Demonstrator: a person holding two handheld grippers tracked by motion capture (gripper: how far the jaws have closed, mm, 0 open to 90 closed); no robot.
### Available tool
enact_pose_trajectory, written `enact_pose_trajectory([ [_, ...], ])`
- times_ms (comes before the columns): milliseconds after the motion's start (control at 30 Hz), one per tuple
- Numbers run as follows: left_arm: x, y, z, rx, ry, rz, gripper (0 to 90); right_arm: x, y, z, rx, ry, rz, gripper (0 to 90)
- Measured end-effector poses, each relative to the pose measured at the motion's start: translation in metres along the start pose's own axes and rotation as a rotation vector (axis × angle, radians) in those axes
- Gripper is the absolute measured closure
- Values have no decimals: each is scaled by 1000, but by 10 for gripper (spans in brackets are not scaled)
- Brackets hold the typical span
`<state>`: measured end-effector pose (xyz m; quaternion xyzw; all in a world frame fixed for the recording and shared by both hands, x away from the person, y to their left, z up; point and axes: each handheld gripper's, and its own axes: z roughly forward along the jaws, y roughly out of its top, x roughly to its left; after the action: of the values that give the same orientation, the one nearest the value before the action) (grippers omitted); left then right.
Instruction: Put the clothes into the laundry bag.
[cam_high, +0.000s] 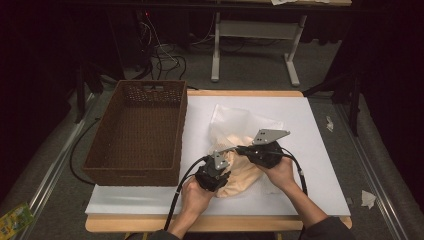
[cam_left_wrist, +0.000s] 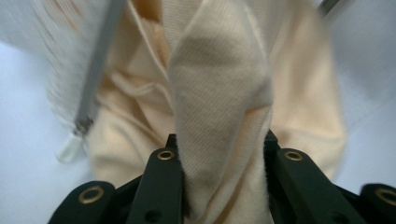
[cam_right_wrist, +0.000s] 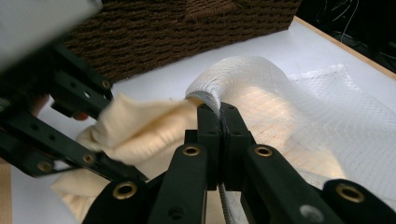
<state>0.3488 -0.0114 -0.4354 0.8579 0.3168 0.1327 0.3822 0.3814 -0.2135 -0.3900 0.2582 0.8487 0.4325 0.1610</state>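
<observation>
Your left gripper (cam_high: 220, 161) is clamped on a fold of the cream cloth (cam_high: 243, 170); in the left gripper view that cloth (cam_left_wrist: 219, 107) stands up between the two black jaws, pinched tight. Your right gripper (cam_high: 246, 149) has its jaws pressed together on the rim of the white mesh bag (cam_high: 235, 120), and in the right gripper view the bag (cam_right_wrist: 299, 112) drapes away toward 3 o'clock while its gathered edge sits right in the closed jaws. The cloth (cam_right_wrist: 135, 130) spills out at 9 o'clock of your right jaws, with your left gripper (cam_right_wrist: 100, 123) biting it there.

On the white table top (cam_high: 320, 165) the cloth lies bunched between your two hands, partly inside the mesh bag, whose far end stretches toward 12 o'clock. The bag's zipper (cam_left_wrist: 95, 70) runs along the cloth's 10 o'clock side in the left gripper view. The brown woven basket (cam_high: 137, 130) sits at 9 o'clock of the bundle, just beside it.
</observation>
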Motion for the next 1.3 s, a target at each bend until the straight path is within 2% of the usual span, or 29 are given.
enact_pose_trajectory([
  [67,0,7,-7,-40,-20,-5,729,1,2,-2,-7,0,-10,896],
  [167,2,15,-8,-66,-32,-16,729,3,6,-7,-27,3,-16,897],
  [333,9,23,0,-98,-24,-76,729,4,6,-11,-37,17,-18,897],
  [400,11,26,5,-100,9,-96,727,5,6,-13,-35,23,-21,899],
  [500,13,30,13,-94,57,-105,722,6,4,-13,-36,34,-21,899],
  [600,14,31,19,-84,78,-107,714,6,3,-12,-35,38,-24,899],
  [733,12,29,19,-86,72,-92,684,4,0,-12,-35,29,-10,899],
  [833,9,24,13,-90,68,-77,623,0,0,-14,-39,15,-8,899],
  [967,3,19,1,-94,81,-40,484,-3,-1,-11,-33,3,4,898],
  [1067,0,14,-9,-88,79,-32,393,-5,-2,-9,-34,0,15,898],
  [1133,-2,9,-15,-74,77,-22,359,-6,-1,-9,-31,-3,14,898],
  [1300,-4,-5,-21,-57,73,-30,328,-7,-2,-9,-25,-11,18,898],
])
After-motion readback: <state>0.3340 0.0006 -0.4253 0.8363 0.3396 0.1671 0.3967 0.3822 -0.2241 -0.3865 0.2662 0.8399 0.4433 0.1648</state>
